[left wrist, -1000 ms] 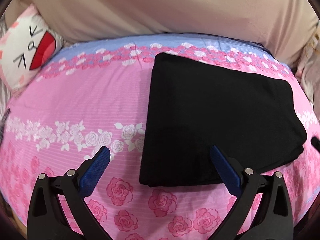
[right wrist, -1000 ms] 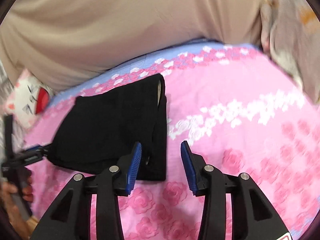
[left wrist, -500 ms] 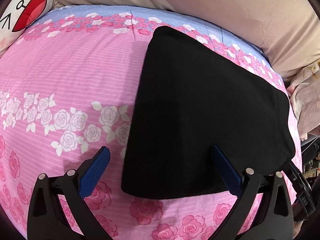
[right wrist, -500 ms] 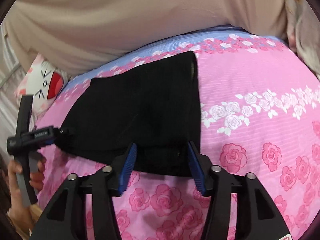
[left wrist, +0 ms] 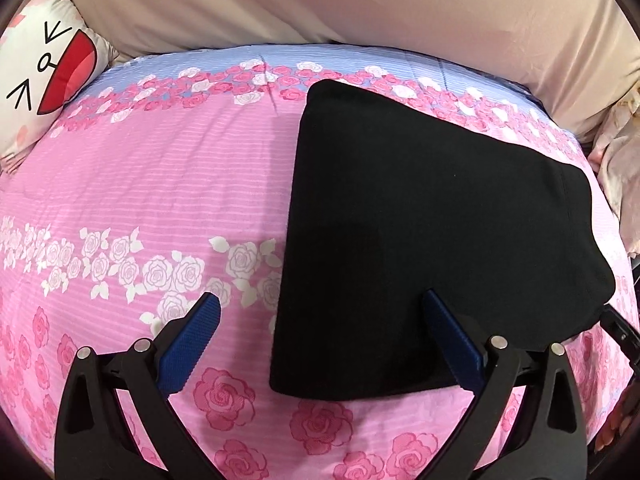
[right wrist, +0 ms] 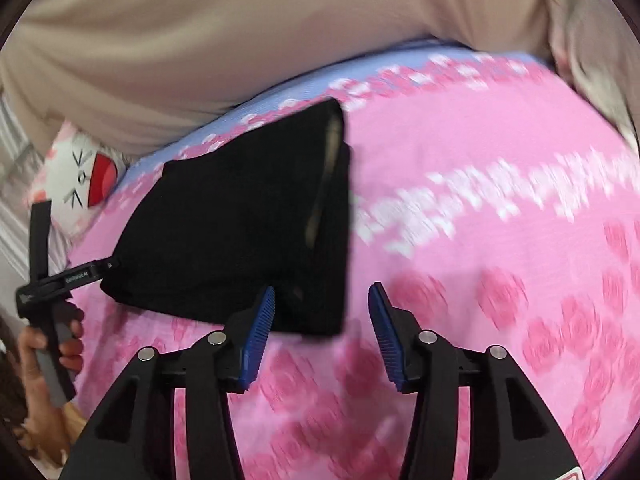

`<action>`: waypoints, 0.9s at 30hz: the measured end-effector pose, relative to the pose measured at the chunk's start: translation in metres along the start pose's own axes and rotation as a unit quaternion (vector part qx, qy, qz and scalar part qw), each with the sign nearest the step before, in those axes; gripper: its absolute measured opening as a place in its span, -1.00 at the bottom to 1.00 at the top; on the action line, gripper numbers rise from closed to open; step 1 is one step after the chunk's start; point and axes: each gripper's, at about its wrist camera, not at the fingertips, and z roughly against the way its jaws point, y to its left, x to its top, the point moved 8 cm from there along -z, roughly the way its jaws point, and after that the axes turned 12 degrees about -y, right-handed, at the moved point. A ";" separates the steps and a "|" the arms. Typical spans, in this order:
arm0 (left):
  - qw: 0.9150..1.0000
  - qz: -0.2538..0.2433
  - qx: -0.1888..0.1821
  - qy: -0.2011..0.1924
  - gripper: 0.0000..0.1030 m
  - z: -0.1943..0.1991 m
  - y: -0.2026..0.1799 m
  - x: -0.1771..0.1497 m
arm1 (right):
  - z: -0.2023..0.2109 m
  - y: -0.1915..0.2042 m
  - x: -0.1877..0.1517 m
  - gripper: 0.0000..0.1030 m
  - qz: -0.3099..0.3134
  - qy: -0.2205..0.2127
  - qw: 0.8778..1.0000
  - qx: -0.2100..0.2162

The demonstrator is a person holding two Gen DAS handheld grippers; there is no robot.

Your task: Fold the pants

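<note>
Lying flat, pants [left wrist: 432, 216] long axis crosswise; left jaws wide, right jaws closing, both empty.

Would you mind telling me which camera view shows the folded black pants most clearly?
The left wrist view: the folded black pants lie sharp and large on the pink rose bedsheet, with all edges traceable. The right wrist view shows the pants smaller and motion-blurred, though it reveals the layered edge on their right side.

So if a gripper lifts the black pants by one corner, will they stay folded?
Probably not. The black pants look soft and lie flat in loose layers, so they would likely droop and unfold. On the pink bedsheet, pushing may bunch them rather than slide them.
</note>
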 end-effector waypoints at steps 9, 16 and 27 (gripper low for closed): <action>0.995 0.070 -0.061 0.022 0.86 -0.017 -0.007 -0.011 | -0.032 0.032 -0.005 -0.46 0.046 0.003 0.999 -0.017; 0.991 0.070 -0.113 0.017 -0.35 0.015 -0.002 0.002 | 0.026 0.045 0.038 -0.96 0.022 -0.053 0.998 0.020; 1.000 0.008 -0.020 -0.005 0.71 0.042 -0.002 -0.034 | 0.054 -0.040 -0.003 -0.58 -0.044 -0.029 0.997 -0.064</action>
